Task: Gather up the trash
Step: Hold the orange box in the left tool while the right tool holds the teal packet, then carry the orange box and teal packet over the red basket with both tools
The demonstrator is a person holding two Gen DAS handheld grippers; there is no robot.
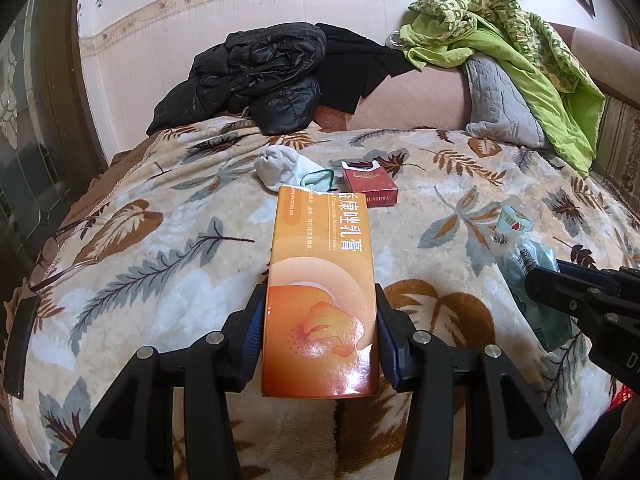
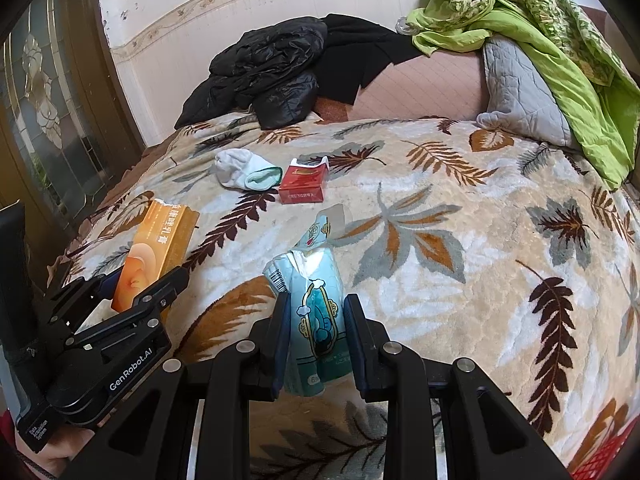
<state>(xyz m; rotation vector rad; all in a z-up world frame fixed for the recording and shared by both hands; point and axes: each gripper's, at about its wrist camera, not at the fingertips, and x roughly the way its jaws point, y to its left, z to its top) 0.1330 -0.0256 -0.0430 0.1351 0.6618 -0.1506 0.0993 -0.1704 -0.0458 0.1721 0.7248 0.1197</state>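
Broadly, a leaf-patterned blanket [image 2: 460, 220] covers the bed. Left gripper [image 1: 319, 320] clamps the orange carton [image 1: 320, 280] above it; right gripper [image 2: 316, 320] pinches a crumpled teal wrapper [image 2: 314, 292]. Red cigarette pack [image 2: 301, 188] lies beside a white sock [image 2: 240, 172].

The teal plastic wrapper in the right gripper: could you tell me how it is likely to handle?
The teal plastic wrapper looks crumpled and thin, so probably floppy and very light. Its glossy film may slip between the right gripper's pads. Its free top end would likely flop when moved.
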